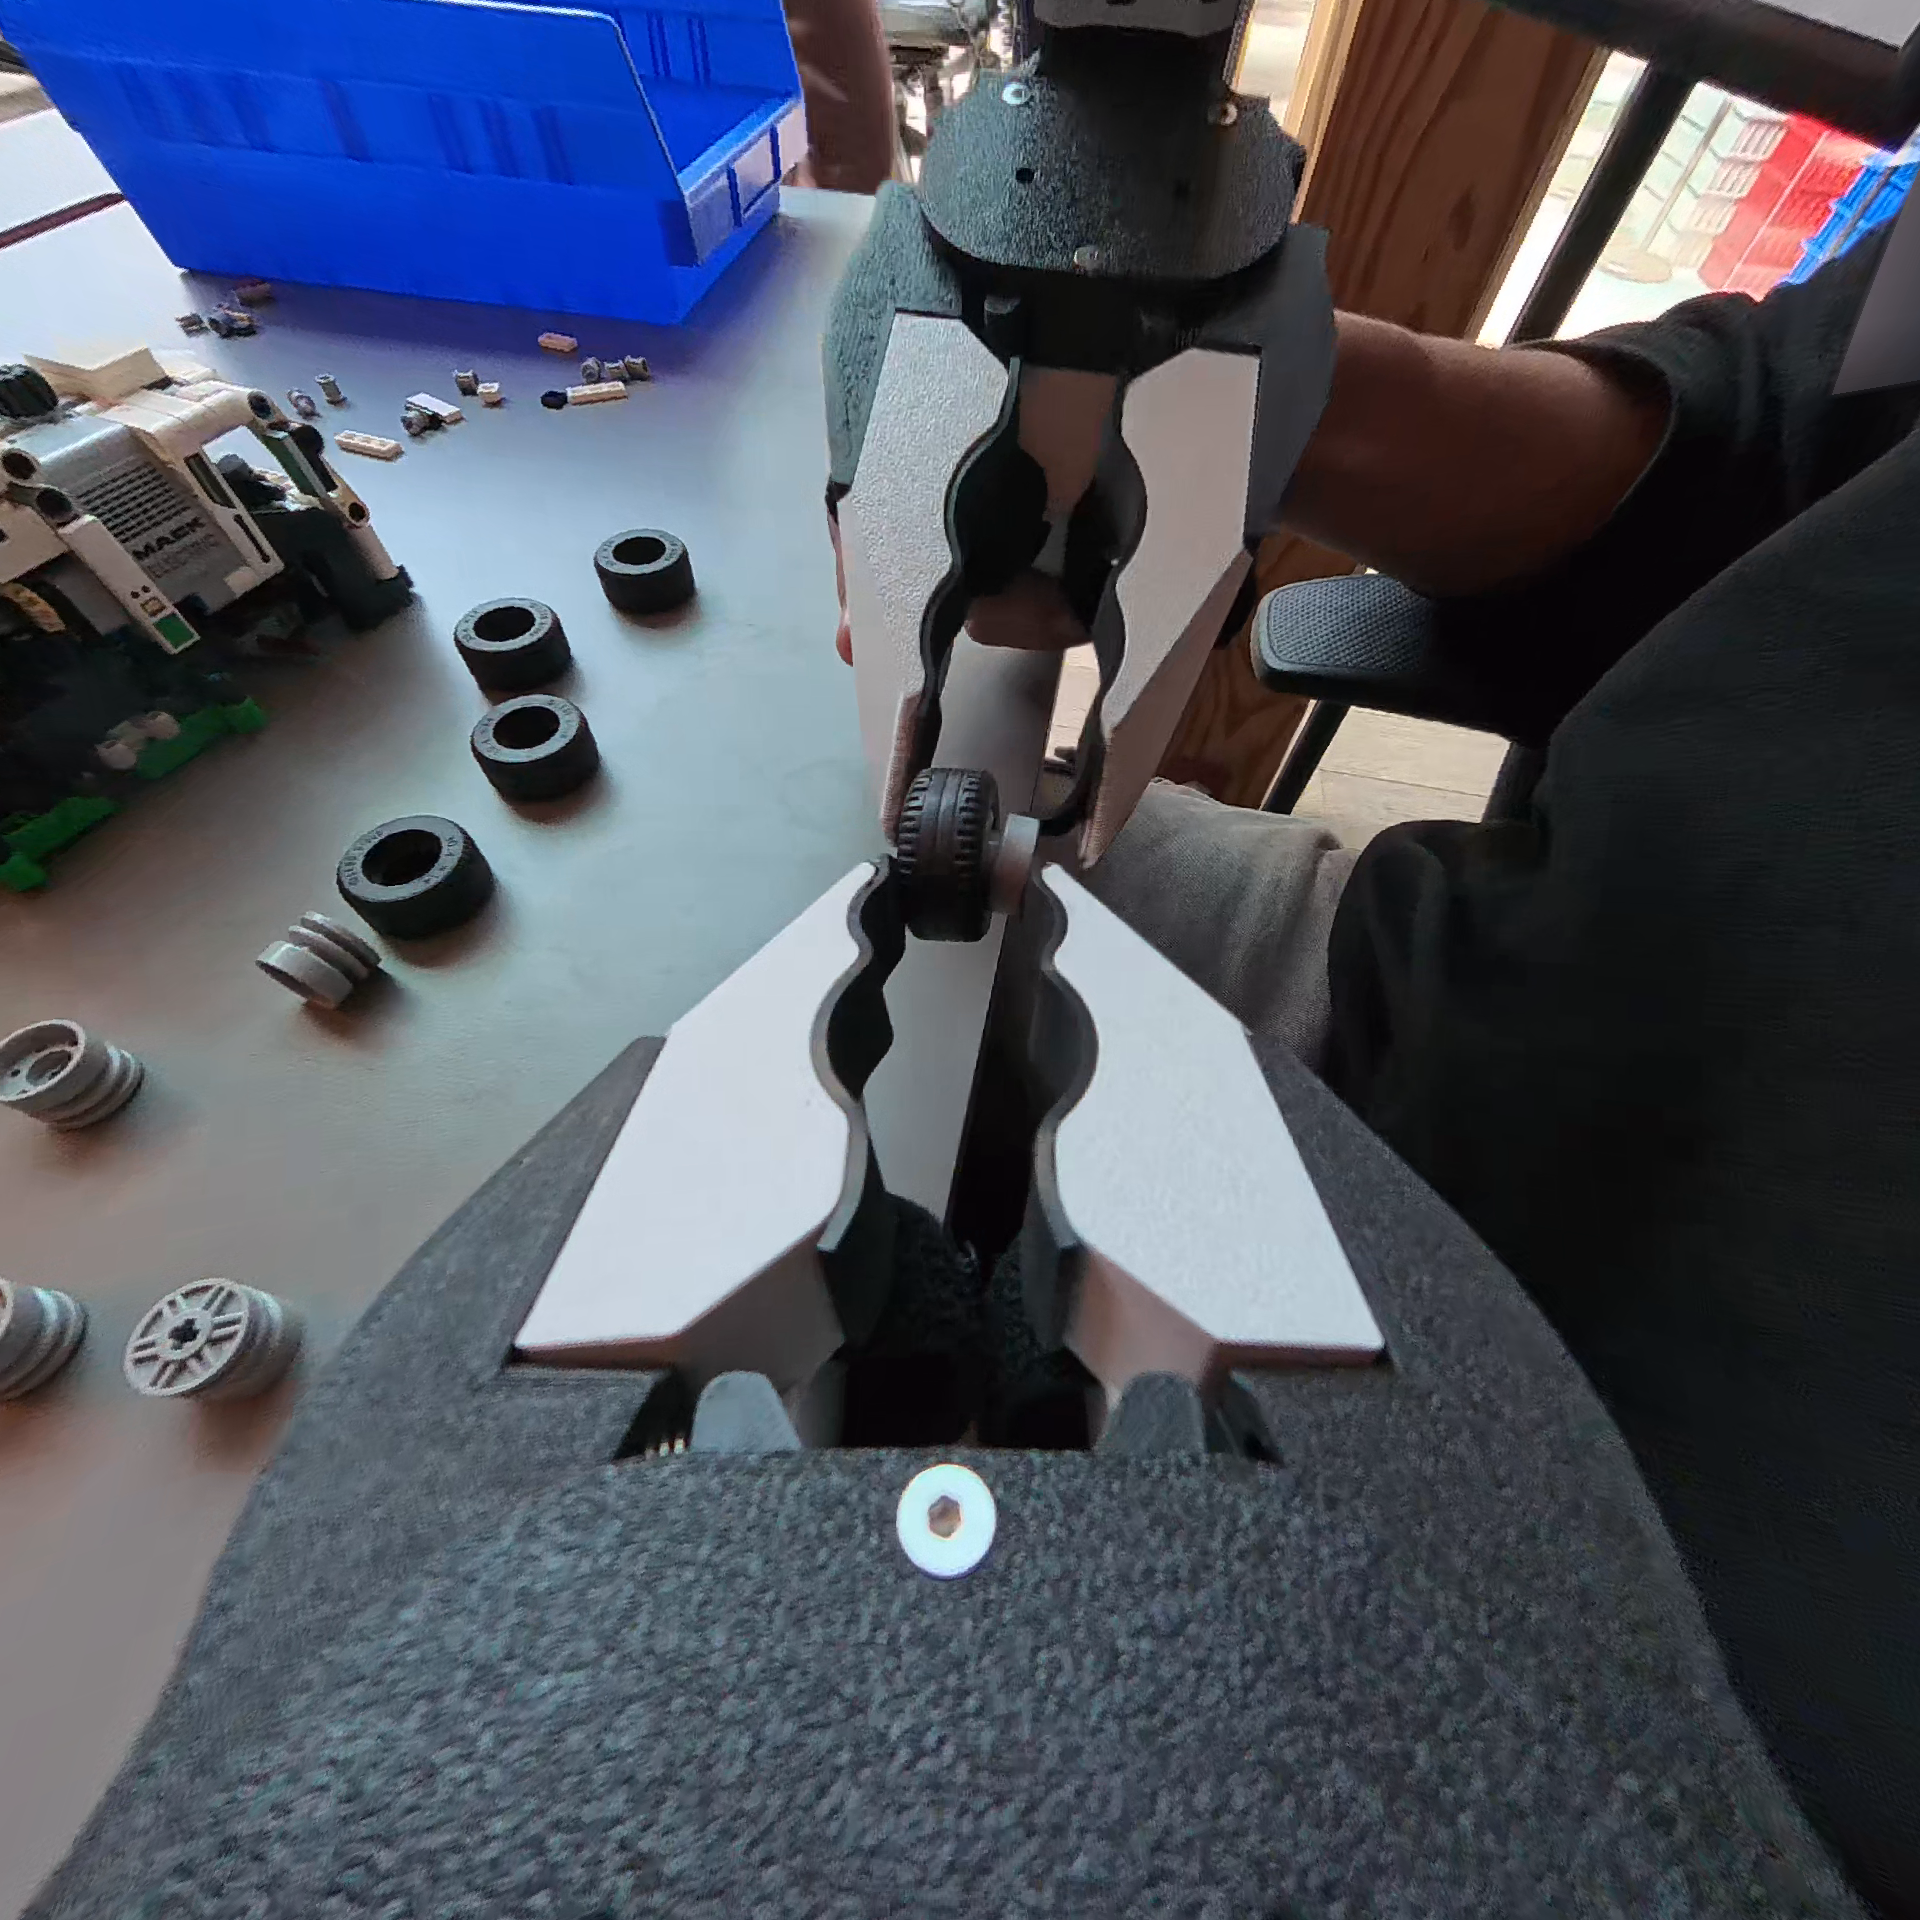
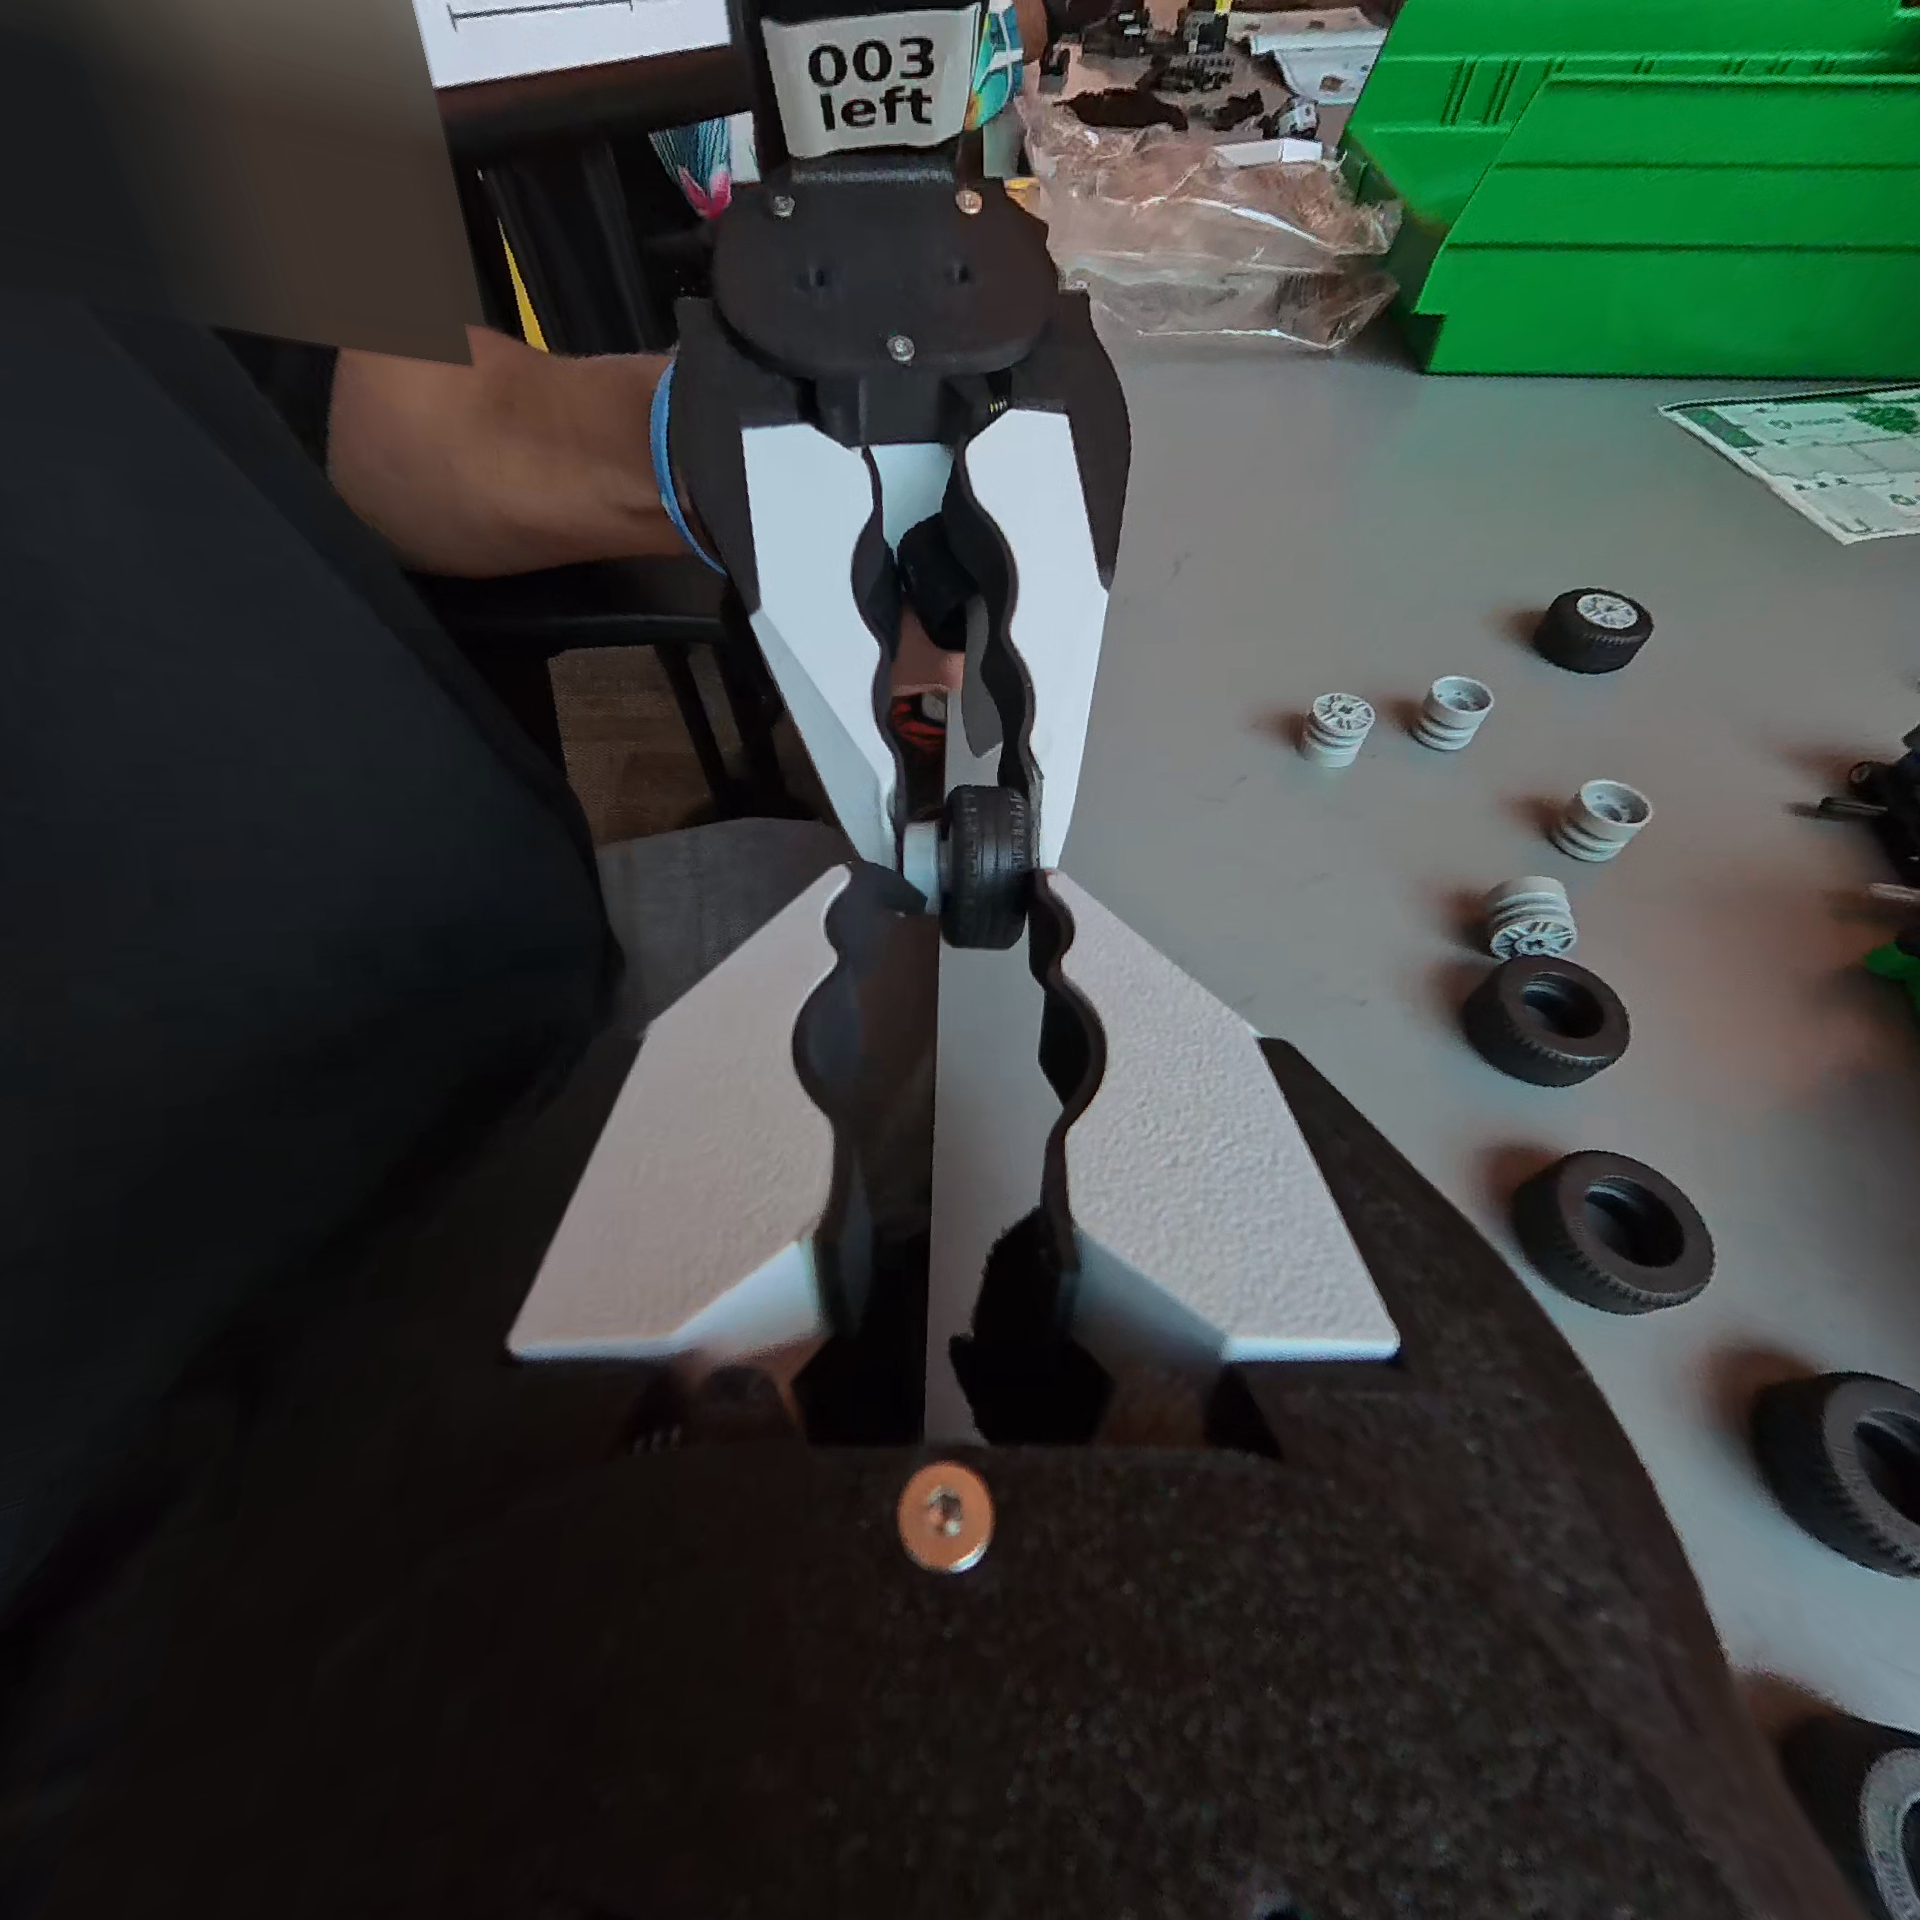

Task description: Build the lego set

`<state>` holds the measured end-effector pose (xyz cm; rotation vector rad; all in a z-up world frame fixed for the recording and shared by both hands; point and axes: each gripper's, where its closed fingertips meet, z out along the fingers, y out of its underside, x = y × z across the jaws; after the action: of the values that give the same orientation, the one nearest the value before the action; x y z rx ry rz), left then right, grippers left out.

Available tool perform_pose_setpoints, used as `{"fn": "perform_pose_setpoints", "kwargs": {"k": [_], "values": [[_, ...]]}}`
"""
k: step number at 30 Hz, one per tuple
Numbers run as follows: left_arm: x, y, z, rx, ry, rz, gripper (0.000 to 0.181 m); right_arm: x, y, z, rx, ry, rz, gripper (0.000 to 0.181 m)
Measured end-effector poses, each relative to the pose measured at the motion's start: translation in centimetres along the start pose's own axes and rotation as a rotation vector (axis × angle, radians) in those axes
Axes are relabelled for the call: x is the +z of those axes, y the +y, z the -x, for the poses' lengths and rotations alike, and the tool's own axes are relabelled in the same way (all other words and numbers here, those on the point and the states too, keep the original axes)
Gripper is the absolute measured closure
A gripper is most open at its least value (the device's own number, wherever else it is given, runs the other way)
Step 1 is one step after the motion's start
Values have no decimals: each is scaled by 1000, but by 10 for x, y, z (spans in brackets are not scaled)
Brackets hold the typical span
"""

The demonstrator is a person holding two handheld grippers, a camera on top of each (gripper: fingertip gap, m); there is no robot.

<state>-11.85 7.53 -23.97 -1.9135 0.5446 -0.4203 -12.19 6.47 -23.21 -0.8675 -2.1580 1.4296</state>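
Note:
A small black tire (image 1: 940, 854) with a grey rim (image 1: 1016, 850) partly pushed into its side hangs above the table's edge. My left gripper (image 1: 961, 878) comes from below in the left wrist view and is shut on this wheel. My right gripper (image 1: 992, 821) faces it from above and is also closed on the wheel. In the right wrist view the tire (image 2: 992, 864) and rim (image 2: 923, 852) sit between my right gripper (image 2: 951, 888) and the left gripper (image 2: 966, 831). A half-built white and grey truck (image 1: 156, 520) stands at the left.
Loose black tires (image 1: 512, 642) (image 1: 416, 876) (image 2: 1545, 1020) and grey rims (image 1: 317, 956) (image 1: 208, 1335) (image 2: 1529, 914) lie on the grey table (image 1: 675, 675). One finished wheel (image 2: 1593, 629), a blue bin (image 1: 416, 145), a green bin (image 2: 1662, 187), an instruction sheet (image 2: 1818, 457) and small parts (image 1: 597, 393) are farther off. The tips of both grippers are at nearly the same place.

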Motion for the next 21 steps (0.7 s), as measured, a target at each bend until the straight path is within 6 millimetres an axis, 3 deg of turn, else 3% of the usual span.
{"fn": "perform_pose_setpoints", "kwargs": {"k": [6, 12, 14, 17, 21], "values": [[1, 0, -5, 19, 8, -2, 161, 0, -2, 6, 1, -29, -18, 153], [2, -4, -15, -70, 105, -46, 161, -9, -8, 22, 202, -221, -87, 140], [0, -7, -15, -83, 114, -64, 161, -9, -11, 19, 174, -187, -98, 142], [-1, -10, -18, -84, 129, -85, 161, -8, -12, 13, 159, -129, -76, 160], [2, -5, -17, -58, 97, -55, 161, -7, -4, 11, 84, -90, -27, 160]]}}
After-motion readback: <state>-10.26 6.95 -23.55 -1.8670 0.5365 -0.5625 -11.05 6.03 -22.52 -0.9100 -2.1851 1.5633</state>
